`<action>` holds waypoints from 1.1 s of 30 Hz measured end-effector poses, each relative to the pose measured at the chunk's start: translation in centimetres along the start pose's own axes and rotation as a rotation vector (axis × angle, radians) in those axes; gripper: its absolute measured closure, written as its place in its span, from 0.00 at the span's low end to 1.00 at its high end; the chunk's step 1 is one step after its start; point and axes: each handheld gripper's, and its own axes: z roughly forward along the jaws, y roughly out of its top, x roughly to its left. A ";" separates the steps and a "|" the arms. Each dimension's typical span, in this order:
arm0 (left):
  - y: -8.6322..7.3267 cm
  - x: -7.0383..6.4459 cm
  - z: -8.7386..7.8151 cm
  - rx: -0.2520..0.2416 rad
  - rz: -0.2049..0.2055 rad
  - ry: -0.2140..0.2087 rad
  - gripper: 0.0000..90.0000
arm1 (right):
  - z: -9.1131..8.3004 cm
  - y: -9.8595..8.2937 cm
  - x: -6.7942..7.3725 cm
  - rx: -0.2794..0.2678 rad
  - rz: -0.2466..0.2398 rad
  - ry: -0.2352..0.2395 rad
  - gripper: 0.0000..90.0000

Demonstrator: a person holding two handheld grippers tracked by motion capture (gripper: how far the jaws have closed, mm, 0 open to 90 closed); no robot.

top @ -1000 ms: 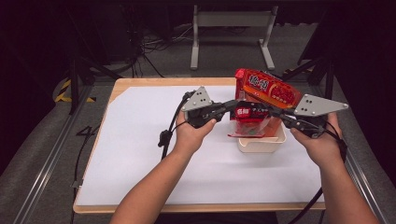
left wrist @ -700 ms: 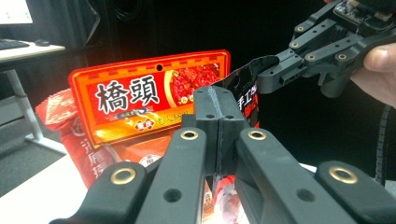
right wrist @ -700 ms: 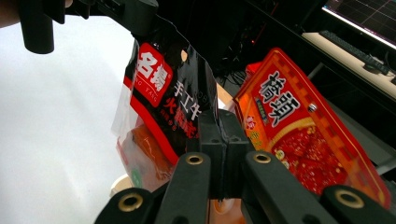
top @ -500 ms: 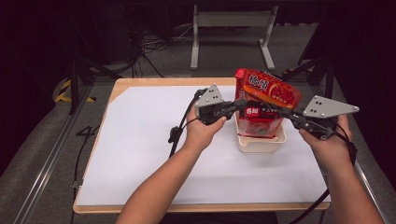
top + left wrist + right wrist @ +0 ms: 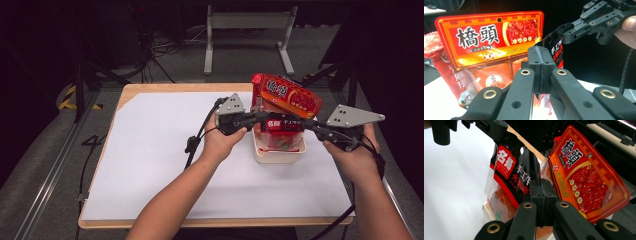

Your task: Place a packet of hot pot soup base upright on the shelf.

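Note:
A black-and-red packet (image 5: 281, 125) with a clear lower part hangs over a white container (image 5: 278, 153), held from both sides. My left gripper (image 5: 260, 118) is shut on its left edge, and in the left gripper view the jaws (image 5: 541, 53) clamp the packet (image 5: 556, 51). From the other side my right gripper (image 5: 303, 123) is shut on the packet, its jaws (image 5: 540, 186) pinching the black film (image 5: 510, 173). A large orange-red packet (image 5: 287, 94) leans behind the container. The other gripper shows in each gripper view: the right (image 5: 576, 31) and the left (image 5: 495, 130).
A white sheet (image 5: 165, 150) covers the wooden table (image 5: 150, 88). Another red packet (image 5: 441, 60) stands left of the orange one (image 5: 491, 42). A cable (image 5: 195, 140) trails from the left gripper. Dark stands and a metal frame (image 5: 247, 30) lie beyond the far edge.
Both hands have shifted a little to the right with the black-and-red packet held between them. It now hangs over the white container.

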 end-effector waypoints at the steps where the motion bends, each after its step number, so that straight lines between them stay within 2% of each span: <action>1: -0.1 0.0 0.1 0.003 -0.004 -0.002 1.00 | 0.0 -0.2 0.0 0.006 0.004 0.000 1.00; 16: -1.6 0.3 1.2 0.065 -0.029 -0.014 1.00 | 0.7 -1.8 0.2 0.044 0.066 0.021 0.99; 29: -2.3 0.3 1.9 0.120 -0.013 -0.014 0.99 | 0.7 -2.9 0.5 0.063 0.094 0.026 0.97; 33: -2.7 0.4 2.2 0.117 -0.036 -0.015 0.87 | 0.6 -3.3 0.5 0.077 0.104 0.025 0.96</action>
